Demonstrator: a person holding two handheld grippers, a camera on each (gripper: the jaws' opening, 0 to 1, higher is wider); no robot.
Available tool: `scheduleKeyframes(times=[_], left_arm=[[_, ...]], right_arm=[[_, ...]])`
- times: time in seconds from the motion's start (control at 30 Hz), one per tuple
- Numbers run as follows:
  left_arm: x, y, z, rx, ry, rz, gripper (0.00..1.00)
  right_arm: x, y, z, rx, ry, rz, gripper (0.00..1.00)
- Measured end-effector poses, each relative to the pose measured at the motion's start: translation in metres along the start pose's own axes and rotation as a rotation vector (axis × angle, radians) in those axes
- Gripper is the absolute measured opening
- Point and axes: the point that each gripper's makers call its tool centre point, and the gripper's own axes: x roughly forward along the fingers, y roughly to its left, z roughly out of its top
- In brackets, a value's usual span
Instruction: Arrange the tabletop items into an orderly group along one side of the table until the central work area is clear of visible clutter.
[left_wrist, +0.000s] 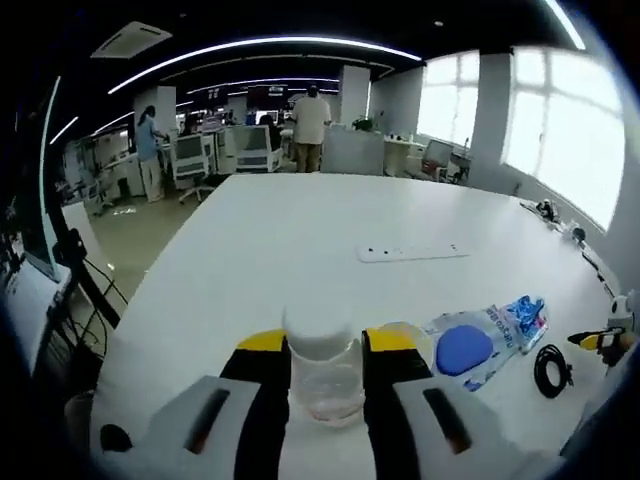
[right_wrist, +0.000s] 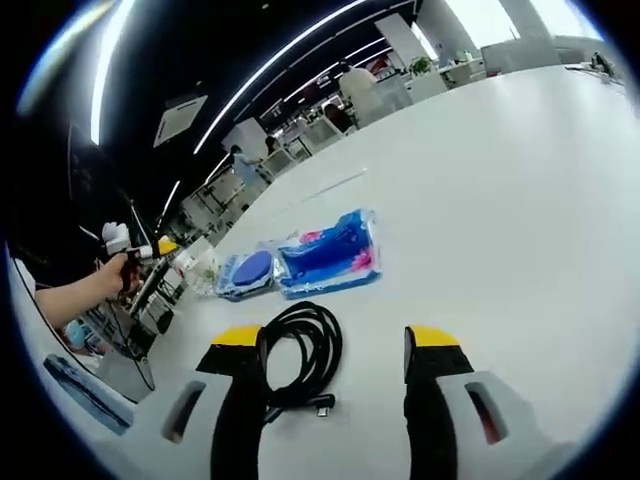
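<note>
In the left gripper view, the left claw (left_wrist: 325, 345) is closed around a clear plastic cup (left_wrist: 323, 372), which stands upright between the two yellow-tipped jaws at the near edge of the white bench (left_wrist: 300, 230). Just right of the cup lies a clear packet with a blue disc (left_wrist: 463, 348) and blue printing, and right of that a coiled black cable (left_wrist: 551, 369). Farther out on the bench lies a white power strip (left_wrist: 412, 252), well apart from the rest. In the right gripper view, the right claw (right_wrist: 325, 345) stands wide, its jaws resting on the bench with the cable coil (right_wrist: 300, 355) between them, nearer the left jaw. The blue packet (right_wrist: 328, 255) lies beyond the coil. A hand (right_wrist: 105, 280) shows at the far left.
</note>
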Motion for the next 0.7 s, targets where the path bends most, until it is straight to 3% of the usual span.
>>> scheduleKeyframes(times=[0.13, 0.3, 0.5, 0.7], left_arm=[[-0.004, 0.003, 0.012, 0.006, -0.032, -0.052, 0.22], [-0.005, -0.004, 0.021, 0.121, -0.033, -0.122, 0.21], [-0.002, -0.007, 0.021, 0.144, -0.019, -0.134, 0.21], [0.007, -0.002, 0.011, 0.107, -0.004, -0.112, 0.21]], right_arm=[[0.001, 0.001, 0.000, 0.008, -0.001, 0.001, 0.54], [0.001, 0.002, -0.001, 0.009, 0.002, 0.004, 0.54], [-0.002, -0.002, 0.000, 0.030, -0.009, -0.003, 0.54], [-0.004, -0.004, 0.000, 0.045, -0.015, -0.011, 0.54]])
